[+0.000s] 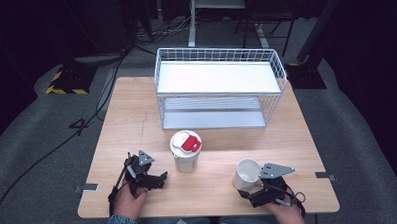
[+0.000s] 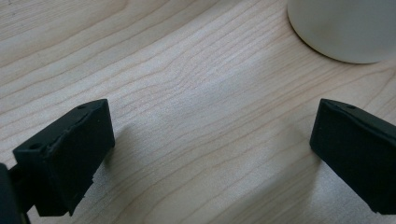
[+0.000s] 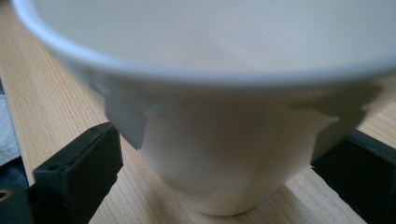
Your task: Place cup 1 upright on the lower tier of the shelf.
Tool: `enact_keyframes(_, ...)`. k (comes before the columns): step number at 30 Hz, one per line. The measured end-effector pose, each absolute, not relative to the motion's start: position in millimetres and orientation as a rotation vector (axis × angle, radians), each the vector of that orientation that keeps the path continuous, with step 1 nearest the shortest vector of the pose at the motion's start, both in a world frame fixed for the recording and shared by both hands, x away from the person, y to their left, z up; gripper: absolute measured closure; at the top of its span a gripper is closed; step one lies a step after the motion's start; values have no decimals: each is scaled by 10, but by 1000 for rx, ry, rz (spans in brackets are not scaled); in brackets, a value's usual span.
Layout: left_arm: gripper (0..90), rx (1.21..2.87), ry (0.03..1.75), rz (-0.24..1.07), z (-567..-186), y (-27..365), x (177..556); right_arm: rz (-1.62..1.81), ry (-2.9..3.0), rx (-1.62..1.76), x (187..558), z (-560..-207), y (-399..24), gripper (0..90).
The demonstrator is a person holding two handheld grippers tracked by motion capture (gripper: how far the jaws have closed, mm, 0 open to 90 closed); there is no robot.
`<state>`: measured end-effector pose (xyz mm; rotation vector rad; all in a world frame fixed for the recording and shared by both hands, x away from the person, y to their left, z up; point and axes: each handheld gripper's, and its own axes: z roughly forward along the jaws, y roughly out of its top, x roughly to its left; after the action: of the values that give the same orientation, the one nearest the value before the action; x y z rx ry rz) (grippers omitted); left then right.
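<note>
A white open cup (image 1: 247, 172) stands on the wooden table (image 1: 136, 119) near the front right. My right gripper (image 1: 245, 186) has its jaws either side of the cup's lower wall. In the right gripper view the cup (image 3: 210, 93) looms close and my right gripper (image 3: 219, 163) shows a thin strip of wood between its left jaw and the cup, so it is open. A white lidded cup (image 1: 186, 152) with a red tab stands mid-table. My left gripper (image 1: 159, 179) rests open just left of it, and in its own view the left gripper (image 2: 210, 154) holds nothing, with the lidded cup's base (image 2: 345, 28) ahead to the right.
A white wire basket (image 1: 217, 54) with two shelves stands at the back of the table. Cables and stand legs lie on the grey floor beyond. Bare wood stretches along the table's left side and between the two cups.
</note>
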<state>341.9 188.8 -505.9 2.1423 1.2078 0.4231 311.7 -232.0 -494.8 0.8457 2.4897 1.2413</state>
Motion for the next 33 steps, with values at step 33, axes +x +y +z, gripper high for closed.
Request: enact_keyframes(33, 3, 2142, 1208, 423, -5059, 1888, 3419, 1270, 2450, 798, 3083, -4971, -2288, 237)
